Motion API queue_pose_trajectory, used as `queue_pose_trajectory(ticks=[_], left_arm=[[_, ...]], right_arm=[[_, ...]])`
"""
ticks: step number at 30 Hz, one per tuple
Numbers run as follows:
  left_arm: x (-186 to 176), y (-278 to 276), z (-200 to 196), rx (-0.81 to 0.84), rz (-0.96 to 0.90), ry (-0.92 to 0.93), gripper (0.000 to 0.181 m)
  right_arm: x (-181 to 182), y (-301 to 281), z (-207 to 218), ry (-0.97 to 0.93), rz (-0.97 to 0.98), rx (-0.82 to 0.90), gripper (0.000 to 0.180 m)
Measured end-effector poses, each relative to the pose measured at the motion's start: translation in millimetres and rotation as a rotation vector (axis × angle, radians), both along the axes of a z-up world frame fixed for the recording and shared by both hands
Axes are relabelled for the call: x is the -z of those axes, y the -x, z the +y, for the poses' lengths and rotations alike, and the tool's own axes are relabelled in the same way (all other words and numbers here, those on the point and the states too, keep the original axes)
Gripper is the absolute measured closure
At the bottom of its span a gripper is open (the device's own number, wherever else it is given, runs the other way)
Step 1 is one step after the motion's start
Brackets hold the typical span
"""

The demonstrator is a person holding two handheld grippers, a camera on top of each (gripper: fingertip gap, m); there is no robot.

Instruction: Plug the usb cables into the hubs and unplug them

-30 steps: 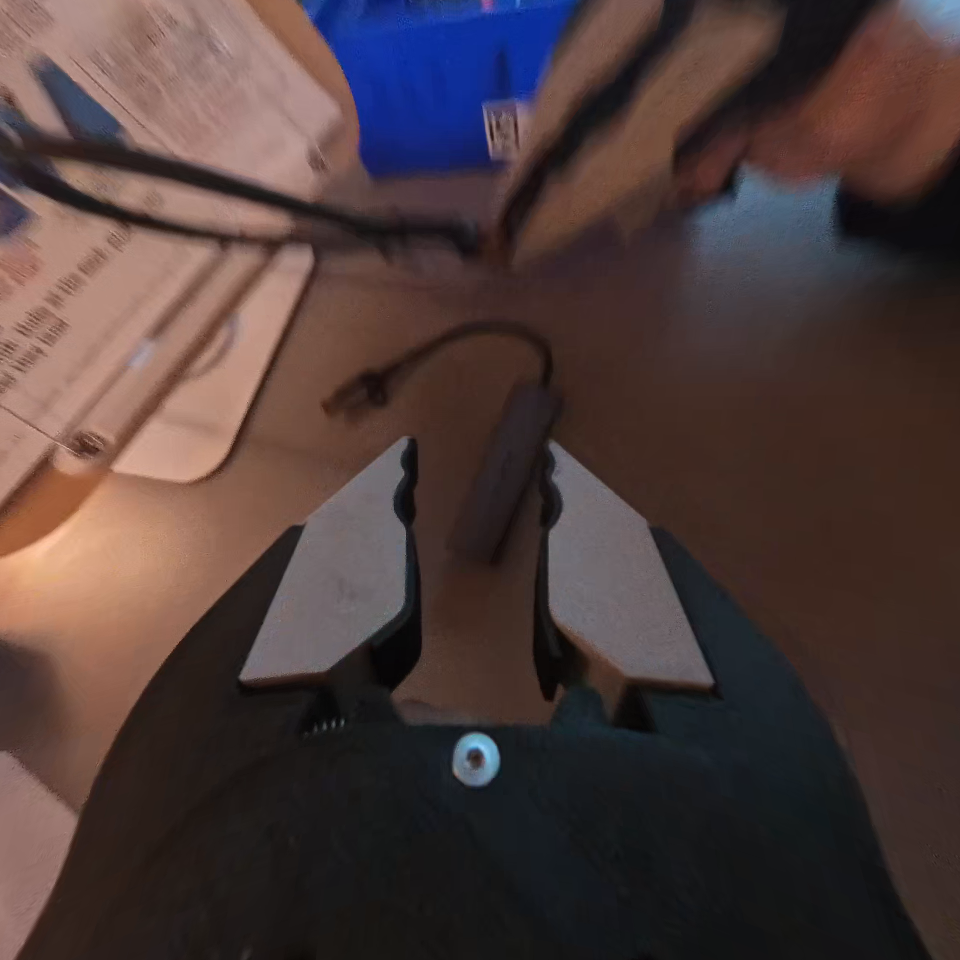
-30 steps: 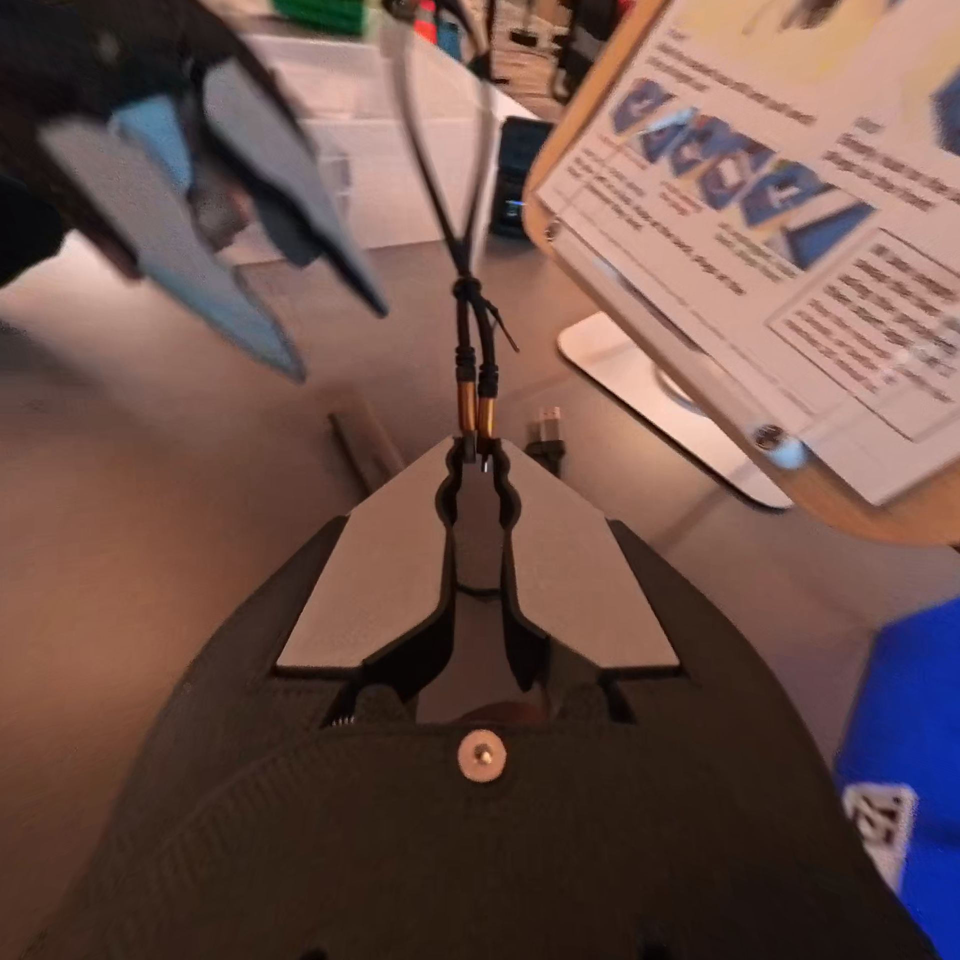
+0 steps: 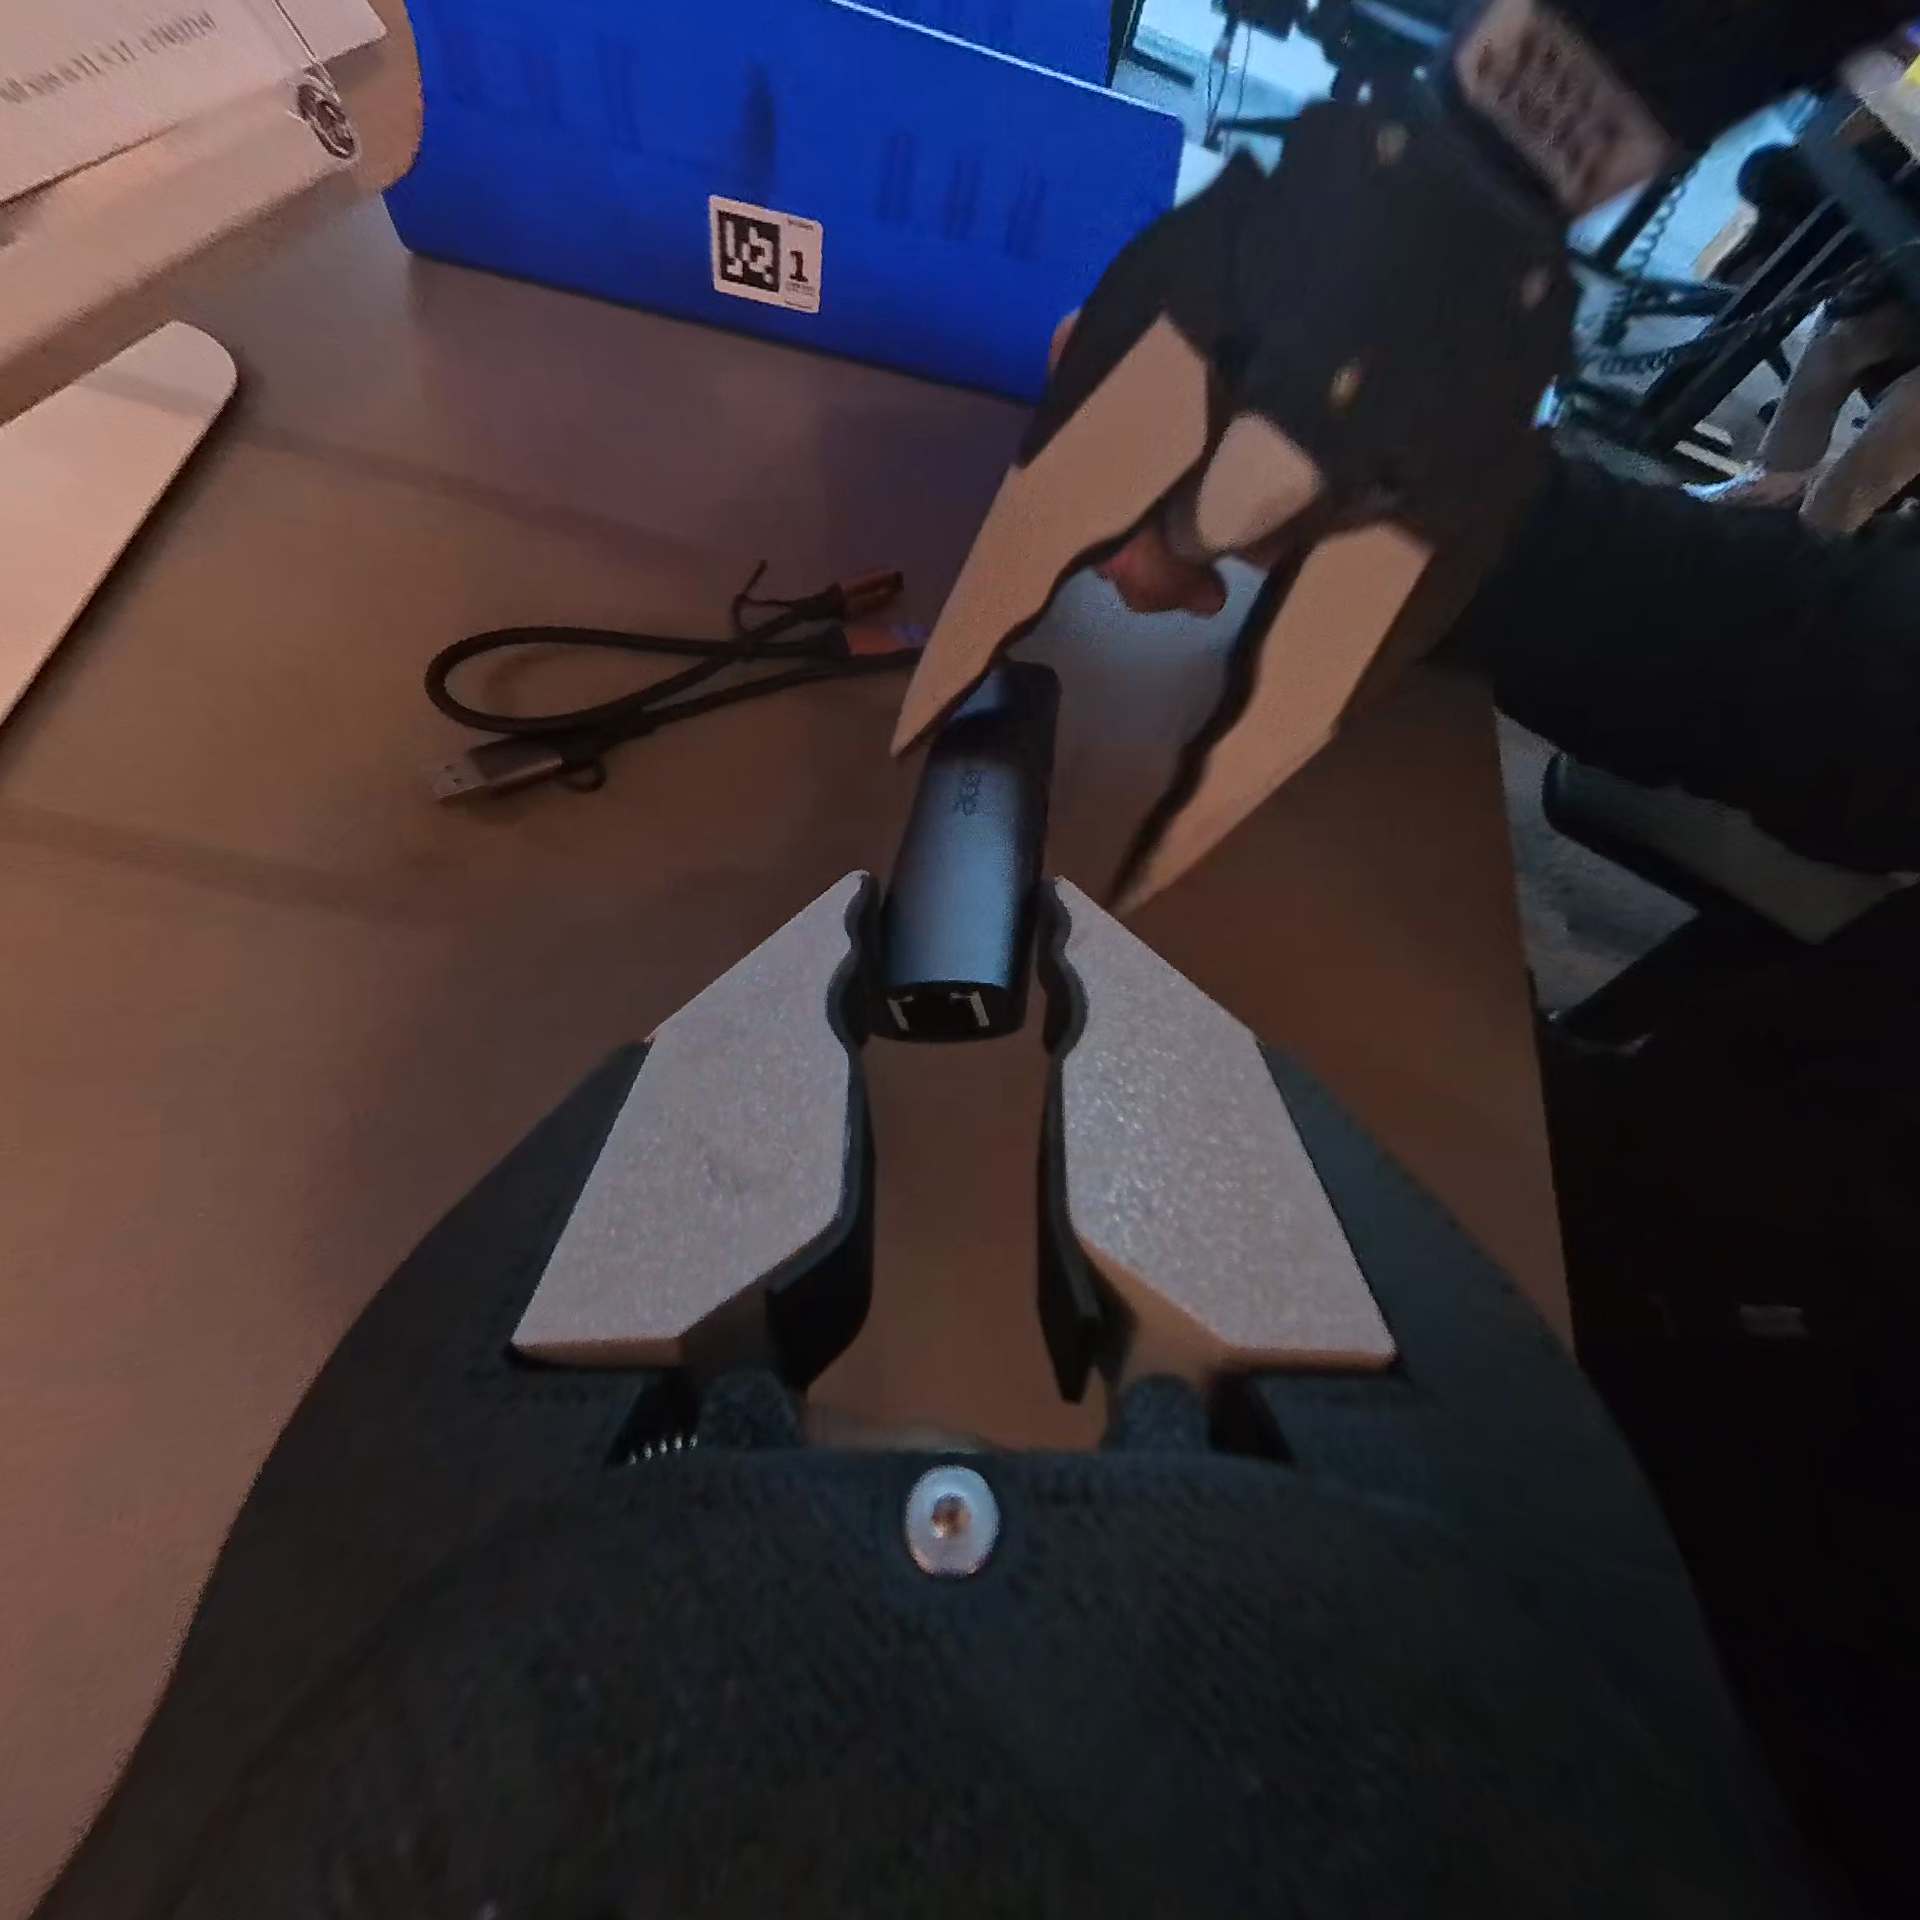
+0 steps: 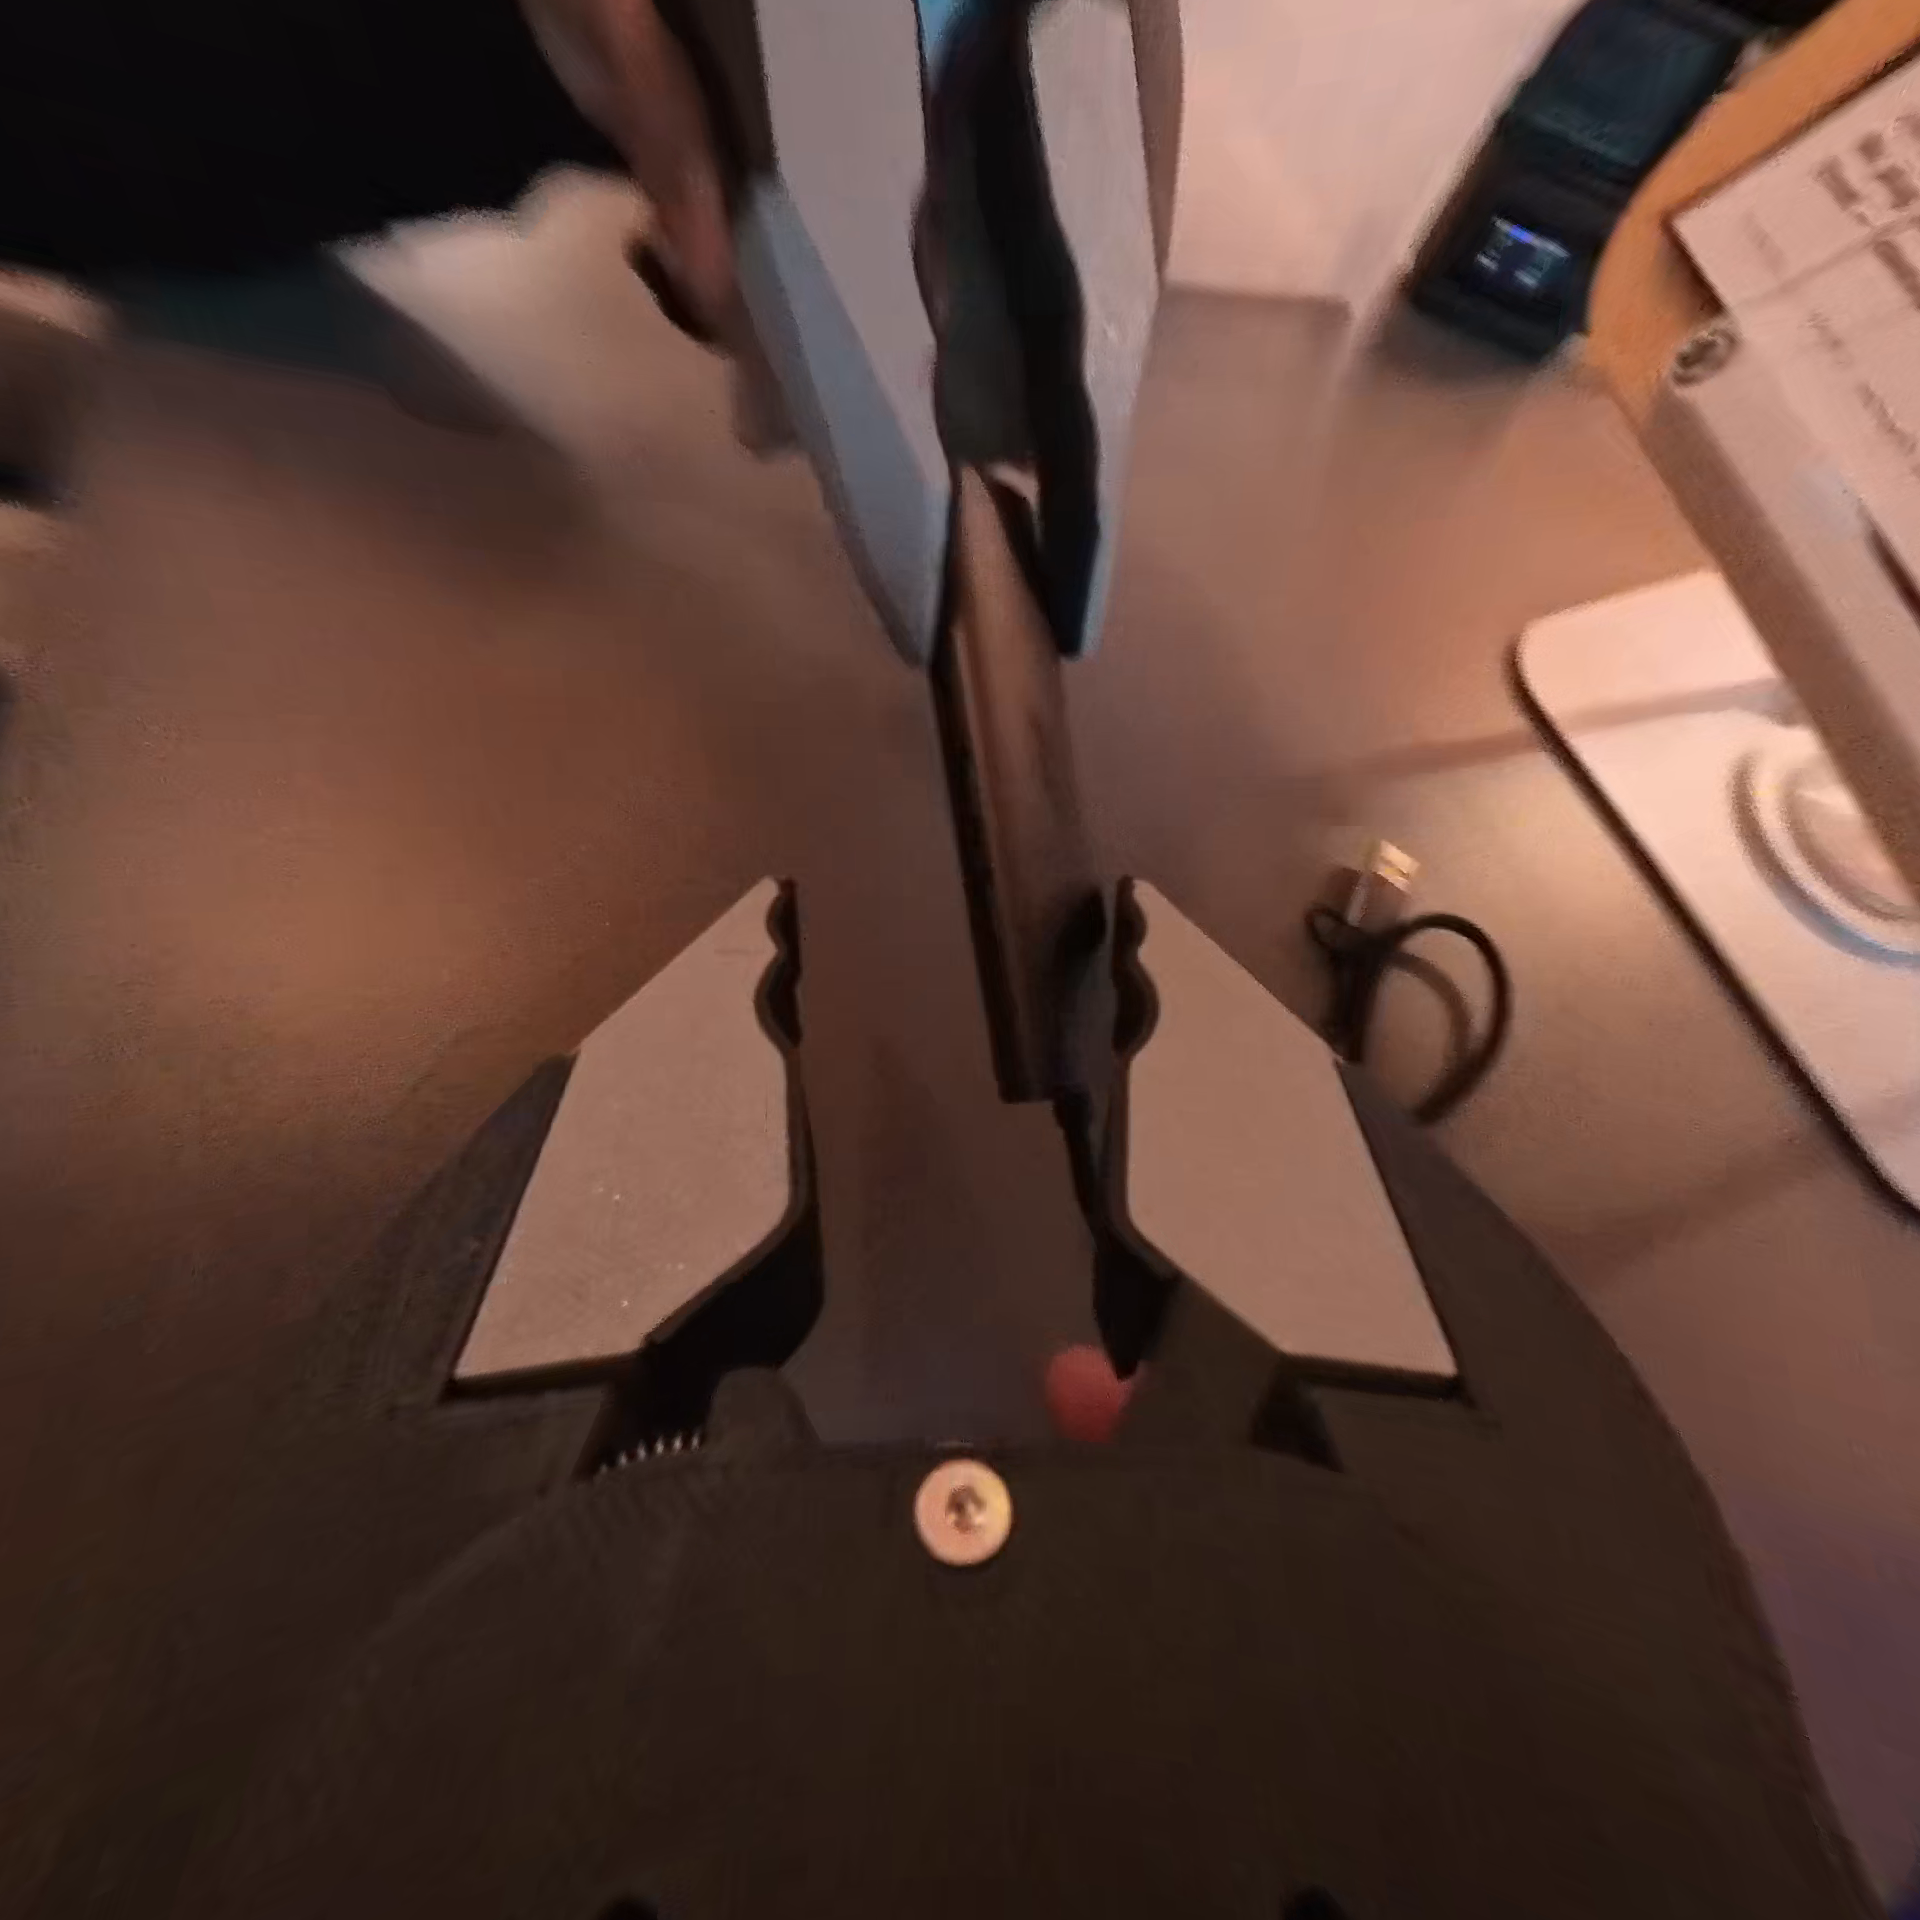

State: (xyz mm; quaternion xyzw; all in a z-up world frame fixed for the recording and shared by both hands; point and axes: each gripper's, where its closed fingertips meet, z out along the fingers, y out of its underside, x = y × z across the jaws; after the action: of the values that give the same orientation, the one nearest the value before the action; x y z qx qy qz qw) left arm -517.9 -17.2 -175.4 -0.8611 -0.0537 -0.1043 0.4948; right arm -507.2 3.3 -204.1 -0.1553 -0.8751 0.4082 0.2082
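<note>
To the left of the left gripper [image 3: 956, 940]'s fingers, a braided black usb cable [image 3: 623, 681] lies coiled on the matte brown desk [image 3: 312, 935], metal plug toward the camera, with nothing gripping it. Those fingers pinch the near end of the hub [image 3: 961, 883], a slim, smooth, dark bar with rounded edges, held off the desk and pointing away. Just beyond, the right gripper [image 4: 956, 935] has its flat, grainy fingers spread around the hub's far end, which sits against its right finger. The hub's short lead cannot be traced. The sensible course appears to be a firm left pinch with the ports kept clear, while the right gripper goes for the cable's plug, grips its rigid shell and pushes in straight.
</note>
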Motion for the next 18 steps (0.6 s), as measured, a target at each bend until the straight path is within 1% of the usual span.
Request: queue_pose_trajectory(ticks=[1,3,4,5,6,7,8,10,11,13,15,17,18], left_arm=[[-1,0,0,-0.001,-0.007,-0.006,0.153],[-2,-1,1,0.011,0.020,-0.013,0.157],[-1,0,1,0.015,0.081,-0.004,0.159],[2,5,-1,0.003,0.156,0.019,0.165],[3,11,-3,-0.024,0.233,0.038,0.164],[1,13,-4,-0.026,0.300,0.040,0.157],[-2,12,-4,-0.017,0.358,0.034,0.146],[-3,7,-2,0.015,0.446,0.031,0.132],[-2,4,0,0.030,0.484,0.030,0.128],[-4,1,9,0.033,0.572,-0.001,0.126],[-17,-14,19,0.072,0.650,-0.112,0.139],[-26,-34,21,0.145,0.724,-0.208,0.151],[-29,-35,22,0.139,0.766,-0.226,0.158]], right_arm=[[7,9,3,-0.073,0.057,0.047,0.129],[12,22,10,-0.191,0.163,0.110,0.160],[12,23,12,-0.208,0.171,0.115,0.161],[11,23,13,-0.195,0.150,0.116,0.162],[10,22,14,-0.163,0.112,0.111,0.164],[7,21,17,-0.123,0.076,0.111,0.164],[3,20,19,-0.077,0.046,0.103,0.164],[-10,14,22,0.034,0.006,0.056,0.165],[-17,7,20,0.092,-0.015,0.002,0.166],[-26,-10,18,0.163,-0.064,-0.105,0.165],[-22,-13,24,0.111,-0.055,-0.119,0.165],[-19,-18,23,0.053,-0.012,-0.147,0.165],[-20,-21,20,0.053,0.011,-0.164,0.166]])
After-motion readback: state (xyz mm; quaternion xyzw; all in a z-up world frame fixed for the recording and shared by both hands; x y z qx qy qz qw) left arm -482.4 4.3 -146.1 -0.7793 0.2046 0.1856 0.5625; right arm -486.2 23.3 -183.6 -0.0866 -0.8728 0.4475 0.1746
